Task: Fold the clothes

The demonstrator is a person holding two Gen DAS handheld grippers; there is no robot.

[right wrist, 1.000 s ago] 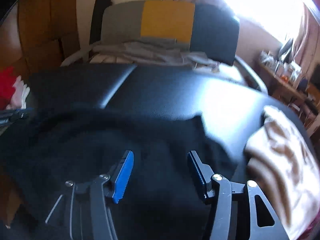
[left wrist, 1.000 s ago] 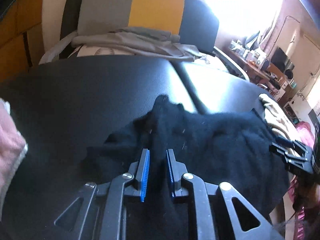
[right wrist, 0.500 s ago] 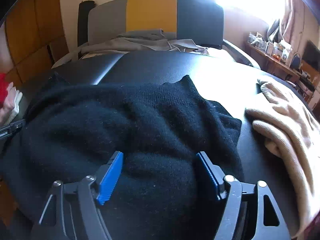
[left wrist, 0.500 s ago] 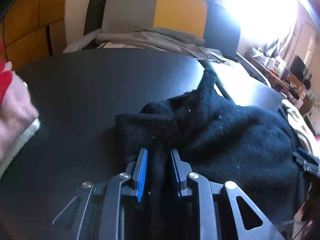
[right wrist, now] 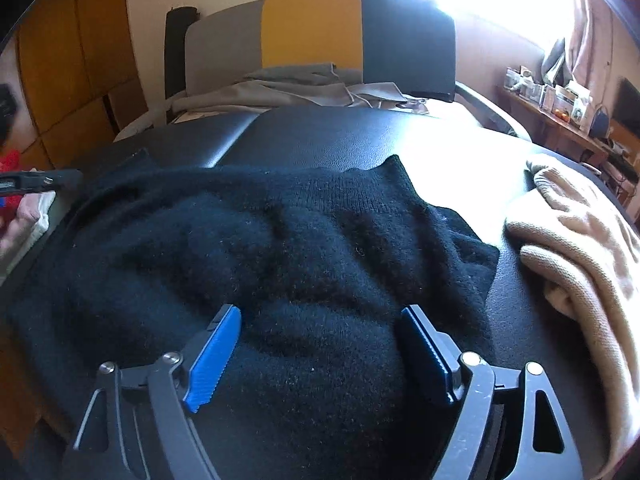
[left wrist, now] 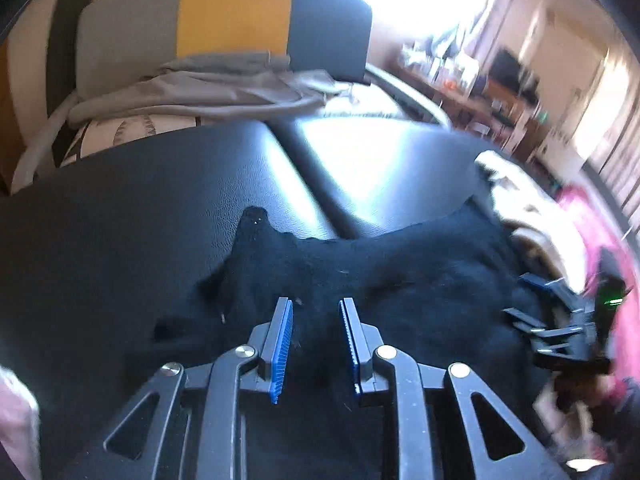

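A black knit sweater lies rumpled on a black leather surface; it also shows in the left wrist view. My left gripper sits low over the sweater's left part, its blue pads a hand's width apart with black cloth between and under them. My right gripper is wide open, its pads straddling a raised fold at the sweater's near edge. The right gripper also shows at the right edge of the left wrist view. The left gripper's tip shows at the left edge of the right wrist view.
A beige knit garment lies right of the sweater. Pink and red clothes lie at the left edge. A grey, yellow and black chair back with grey cloth stands behind. Shelves with clutter stand at the right.
My left gripper's pads have spread apart from a narrow pinch on the sweater. The sweater has dropped flatter on the surface. The right gripper stays wide open over the near fold.
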